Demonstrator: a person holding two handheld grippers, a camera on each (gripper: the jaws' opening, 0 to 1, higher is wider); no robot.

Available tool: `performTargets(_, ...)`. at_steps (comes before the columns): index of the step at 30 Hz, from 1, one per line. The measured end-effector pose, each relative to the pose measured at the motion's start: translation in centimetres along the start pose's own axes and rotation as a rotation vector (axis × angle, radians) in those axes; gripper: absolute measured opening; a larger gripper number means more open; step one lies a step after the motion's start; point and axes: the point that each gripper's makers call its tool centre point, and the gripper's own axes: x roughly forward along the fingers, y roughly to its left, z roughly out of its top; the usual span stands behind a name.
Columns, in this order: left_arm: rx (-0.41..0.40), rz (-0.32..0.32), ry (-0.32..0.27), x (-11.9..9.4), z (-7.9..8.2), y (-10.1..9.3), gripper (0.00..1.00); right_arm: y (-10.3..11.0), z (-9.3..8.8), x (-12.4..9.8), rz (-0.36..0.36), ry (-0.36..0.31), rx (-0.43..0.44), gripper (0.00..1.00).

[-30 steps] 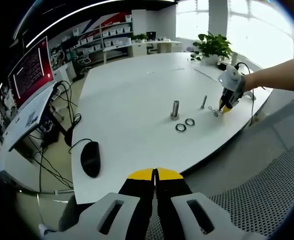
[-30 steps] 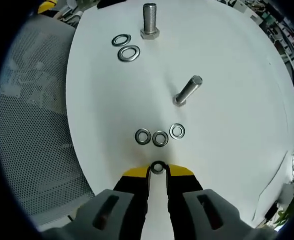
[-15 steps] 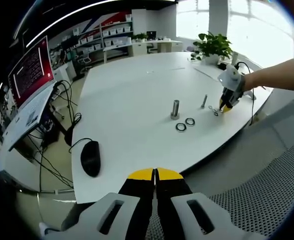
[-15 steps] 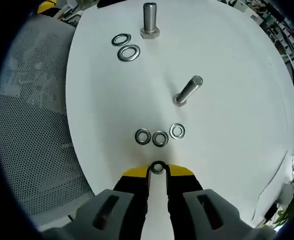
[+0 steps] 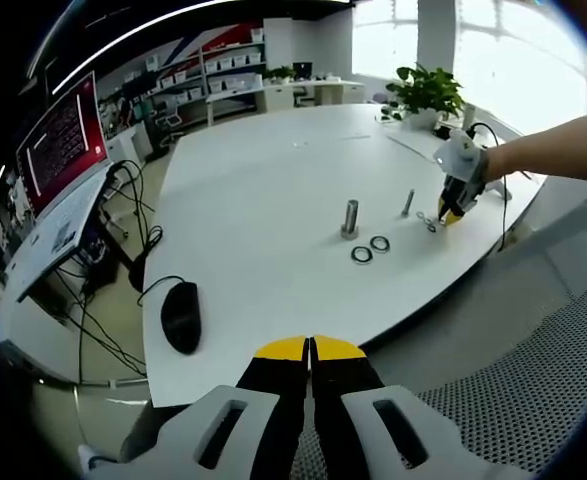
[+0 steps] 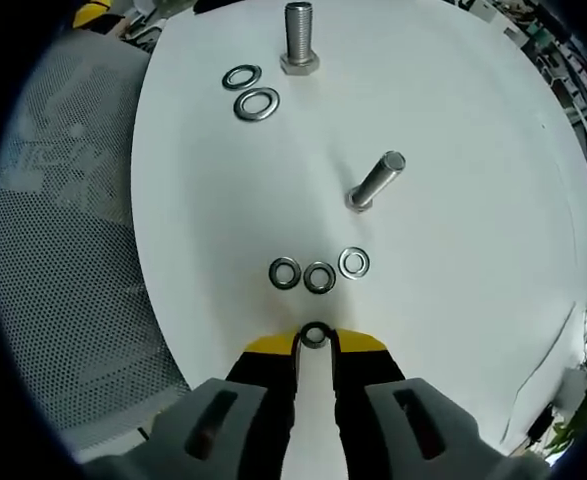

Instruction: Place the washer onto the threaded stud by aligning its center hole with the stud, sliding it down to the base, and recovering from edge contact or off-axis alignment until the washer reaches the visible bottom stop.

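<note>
My right gripper (image 6: 315, 338) is shut on a small steel washer (image 6: 315, 334), held at the yellow tips just above the white table (image 6: 453, 230). Ahead of it lie three loose washers (image 6: 318, 274) in a row. Beyond them a slim threaded stud (image 6: 375, 182) stands on its head. A thicker stud (image 6: 299, 38) stands farther off, with two larger washers (image 6: 250, 92) beside it. My left gripper (image 5: 310, 349) is shut on nothing, off the table's near edge. From there I see the right gripper (image 5: 450, 212) beside the slim stud (image 5: 407, 204) and the thick stud (image 5: 349, 219).
A black mouse (image 5: 181, 317) with its cable lies near the table's left edge. A potted plant (image 5: 425, 95) stands at the far side. A mesh chair (image 6: 63, 250) sits beside the table, a red screen (image 5: 61, 140) and cables at the left.
</note>
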Motion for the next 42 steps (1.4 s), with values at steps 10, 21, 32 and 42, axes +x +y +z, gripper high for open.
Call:
performTargets(10, 0.001, -0.002, 0.004, 0.0, -0.1, 0.0, 0.00, 0.2, 0.0, -0.2, 0.013, 0.018, -0.031, 0.14)
performTargets(21, 0.004, -0.006, 0.008, 0.1, -0.1, -0.1, 0.00, -1.0, 0.9, -2.6, -0.011, -0.029, -0.020, 0.14)
performTargets(32, 0.005, -0.008, 0.011, 0.1, -0.2, -0.2, 0.00, -1.7, 3.2, -5.7, 0.000, -0.108, -0.027, 0.14)
performTargets(42, 0.004, -0.008, 0.007, 0.0, -0.1, -0.2, 0.00, -1.9, 5.5, -7.0, -0.037, -0.170, -0.051, 0.14)
